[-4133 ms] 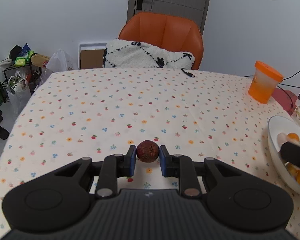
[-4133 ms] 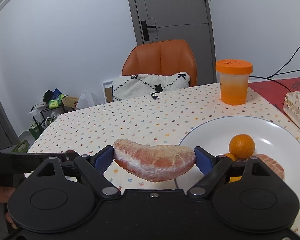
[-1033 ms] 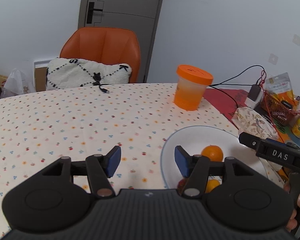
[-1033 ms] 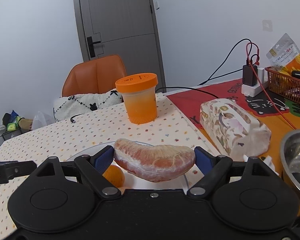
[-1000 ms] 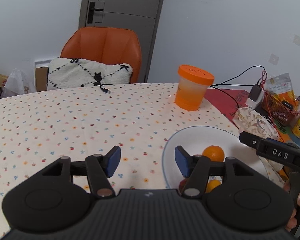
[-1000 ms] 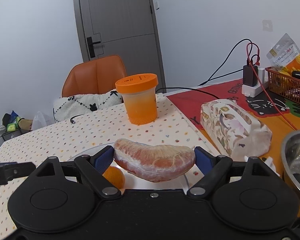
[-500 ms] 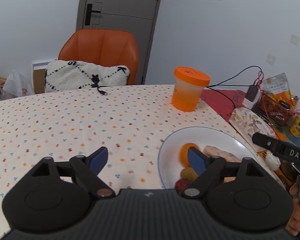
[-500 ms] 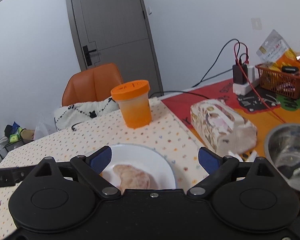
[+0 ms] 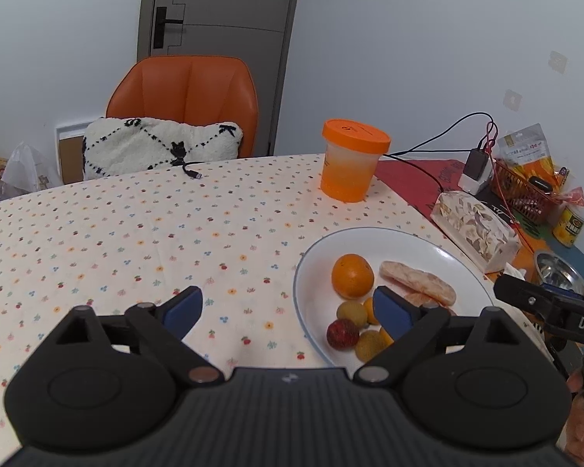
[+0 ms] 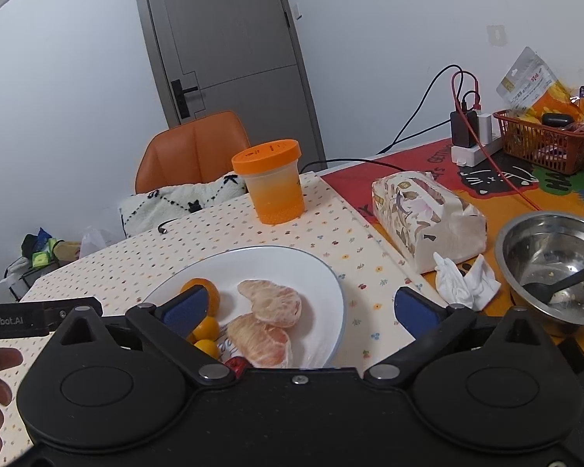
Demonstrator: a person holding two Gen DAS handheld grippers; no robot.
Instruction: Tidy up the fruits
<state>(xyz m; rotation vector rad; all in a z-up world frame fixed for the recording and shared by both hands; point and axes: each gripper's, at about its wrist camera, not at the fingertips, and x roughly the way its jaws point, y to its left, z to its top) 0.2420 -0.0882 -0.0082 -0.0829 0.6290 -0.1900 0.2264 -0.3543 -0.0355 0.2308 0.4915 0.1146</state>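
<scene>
Two grippers hung over a table dressed in a cream cloth [image 9: 144,225] sprinkled with small flowers and cherries. Nearest the lens, the left gripper [image 9: 288,311] had its blue-padded jaws spread wide and held nothing; the right gripper [image 10: 303,311] was likewise parted wide and empty. Just beyond both lay a white plate [image 9: 408,241] carrying the fruit: an orange [image 9: 352,275], two peeled pomelo segments [image 10: 270,301] resting against each other, a red lychee [image 9: 342,333] and several small yellow fruits [image 9: 353,310]. Farther along the cloth stood an orange-lidded tub [image 9: 352,163], and behind the table edge an orange chair [image 9: 187,89] with a white black-stitched cushion [image 9: 159,146]. A grey door [image 9: 218,19] closed off the pale wall at the back.

From the right wrist alone came the steel bowl [image 10: 553,264] with a dark spoon in it, crumpled tissue [image 10: 463,276] beside a floral tissue pack [image 10: 424,210], and the red mesh basket [image 10: 541,144] on a colourful mat. Only the left wrist view showed the lychee whole, plus a yellow can [image 9: 572,225] at the far right.
</scene>
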